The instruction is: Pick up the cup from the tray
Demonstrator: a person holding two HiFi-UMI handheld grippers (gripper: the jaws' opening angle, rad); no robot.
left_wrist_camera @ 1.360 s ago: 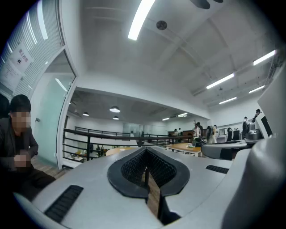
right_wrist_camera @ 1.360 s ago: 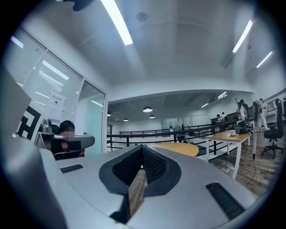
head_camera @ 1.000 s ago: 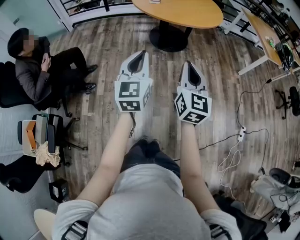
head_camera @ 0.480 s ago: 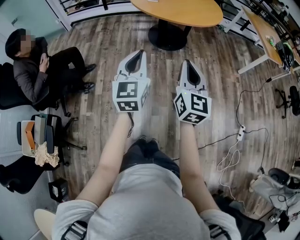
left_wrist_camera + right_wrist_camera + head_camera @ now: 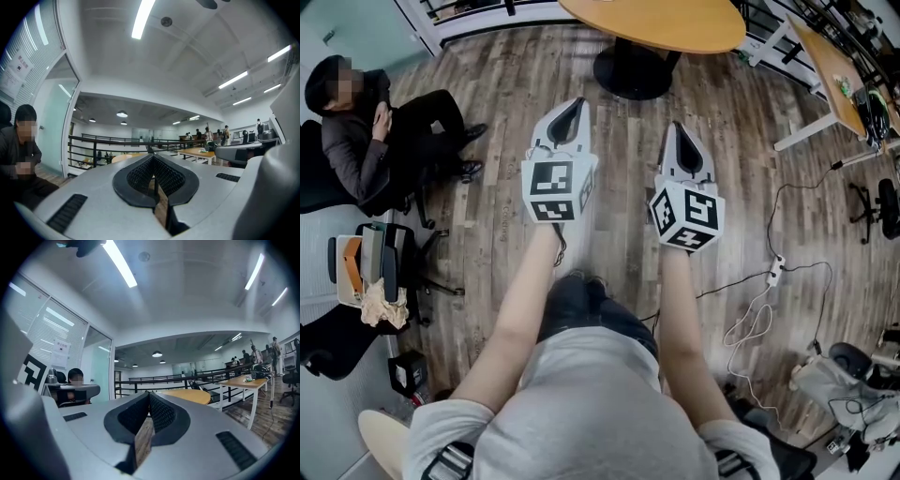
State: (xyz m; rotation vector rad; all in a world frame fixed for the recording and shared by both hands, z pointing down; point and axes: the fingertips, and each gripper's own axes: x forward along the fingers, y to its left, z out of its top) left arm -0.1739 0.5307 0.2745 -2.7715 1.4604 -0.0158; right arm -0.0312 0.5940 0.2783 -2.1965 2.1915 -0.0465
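— The tongs?
— Left gripper [image 5: 574,111] and right gripper [image 5: 677,129]: jaws together, nothing between them, side by side just short of the round table [image 5: 656,23].
— The cup?
— Can't spot it; the table's top is mostly cropped.

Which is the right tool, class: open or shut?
Shut. In the right gripper view the right tool has its jaws together at the tips, with nothing held between them.

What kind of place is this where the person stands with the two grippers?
Most likely an open-plan office or lab: a round wooden table on a plank floor, a work desk to the side, and long strip lights on the ceiling.
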